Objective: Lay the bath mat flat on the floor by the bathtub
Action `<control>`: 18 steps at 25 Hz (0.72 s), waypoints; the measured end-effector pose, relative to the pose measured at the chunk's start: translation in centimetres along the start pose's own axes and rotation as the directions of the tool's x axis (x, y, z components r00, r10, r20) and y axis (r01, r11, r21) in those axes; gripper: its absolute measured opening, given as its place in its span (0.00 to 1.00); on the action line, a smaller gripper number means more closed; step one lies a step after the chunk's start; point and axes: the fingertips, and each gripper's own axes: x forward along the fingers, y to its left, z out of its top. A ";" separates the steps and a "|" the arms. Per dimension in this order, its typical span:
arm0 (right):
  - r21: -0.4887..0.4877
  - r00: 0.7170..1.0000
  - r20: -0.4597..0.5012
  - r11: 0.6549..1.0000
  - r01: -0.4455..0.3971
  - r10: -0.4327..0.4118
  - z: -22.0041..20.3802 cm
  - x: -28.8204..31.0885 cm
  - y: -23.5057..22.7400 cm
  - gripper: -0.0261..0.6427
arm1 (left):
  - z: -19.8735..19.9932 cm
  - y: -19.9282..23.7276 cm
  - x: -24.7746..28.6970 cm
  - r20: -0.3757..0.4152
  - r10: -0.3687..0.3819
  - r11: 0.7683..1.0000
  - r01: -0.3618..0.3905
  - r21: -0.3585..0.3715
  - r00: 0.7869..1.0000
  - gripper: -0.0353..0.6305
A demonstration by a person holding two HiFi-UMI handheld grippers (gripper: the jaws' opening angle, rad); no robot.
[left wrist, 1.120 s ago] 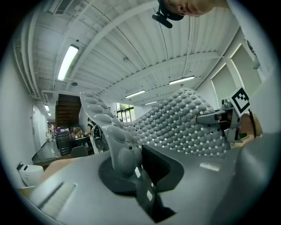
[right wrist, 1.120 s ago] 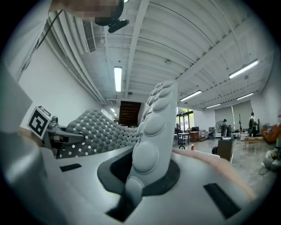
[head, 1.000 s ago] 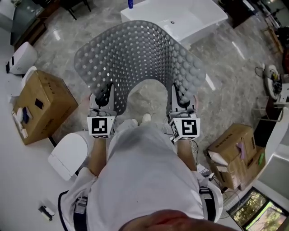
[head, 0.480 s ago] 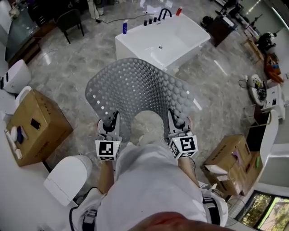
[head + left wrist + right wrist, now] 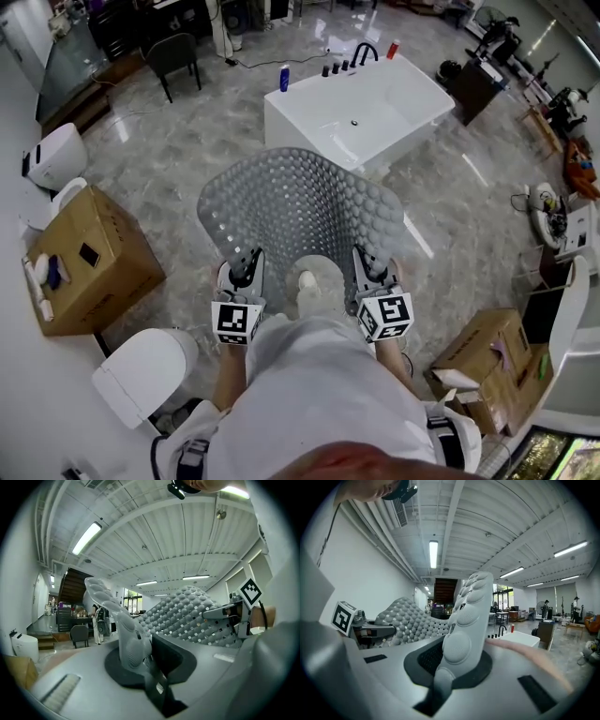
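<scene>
The grey bath mat (image 5: 300, 202), full of holes and bumps, arches up in the air in front of me, between me and the white bathtub (image 5: 361, 112). My left gripper (image 5: 246, 274) holds its near left corner. Its jaws have just been opening a little, and the mat's edge (image 5: 129, 634) still sits clamped between them. My right gripper (image 5: 370, 270) is shut on the near right corner, and the mat's bumpy edge (image 5: 464, 620) rises out of its jaws. Across the mat, each gripper view shows the other gripper. A shoe (image 5: 307, 281) shows under the arch.
Cardboard boxes stand at the left (image 5: 89, 262) and at the right (image 5: 483, 361). A white toilet (image 5: 145, 370) is close at my left, another (image 5: 56, 155) farther off. Bottles and a black tap (image 5: 342, 61) line the tub's far rim. A chair (image 5: 173, 52) stands beyond.
Both grippers have come down with the mat, and its arch now hangs lower. The view has tilted up, so the whole bathtub now shows beyond the mat.
</scene>
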 end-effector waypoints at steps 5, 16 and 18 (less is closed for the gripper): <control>0.007 0.999 0.019 0.999 -0.041 0.041 -0.2 0.2 0.6 0.07 | -0.1 -0.5 -1.3 -0.002 0.010 0.999 -0.010 0.034 1.000 0.11; -0.004 0.999 -0.010 0.999 -0.034 0.034 -1.0 -0.5 -0.4 0.07 | -1.3 -2.1 -0.7 -0.027 -0.032 0.999 0.033 0.027 0.999 0.12; 0.006 1.000 -0.010 1.000 -0.021 0.021 -1.2 -0.8 -0.9 0.07 | -1.2 -2.4 -0.6 -0.031 -0.043 0.999 0.044 0.029 0.999 0.12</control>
